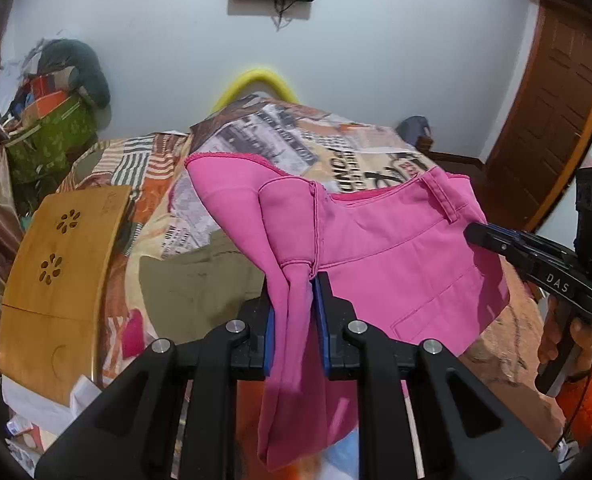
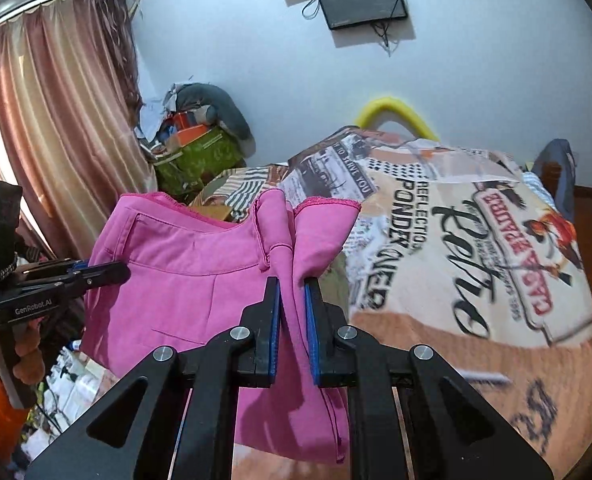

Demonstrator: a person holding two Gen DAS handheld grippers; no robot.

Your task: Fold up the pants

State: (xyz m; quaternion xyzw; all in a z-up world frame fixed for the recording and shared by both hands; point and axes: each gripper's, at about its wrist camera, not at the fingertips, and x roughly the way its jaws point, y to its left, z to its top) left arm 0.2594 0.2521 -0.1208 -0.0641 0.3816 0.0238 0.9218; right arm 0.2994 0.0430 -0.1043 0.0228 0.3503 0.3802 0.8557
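Pink pants held up in the air over the bed, waistband at the top, stretched between both grippers. Left gripper has its 2 fingers pinched on a bunched fold of the fabric. Right gripper also clamps a bunch of the cloth between its blue pads. Olive garment lies on the printed bedcover underneath. Wooden lap tray sits at the bed's left edge.

Close wrist views; shared bed
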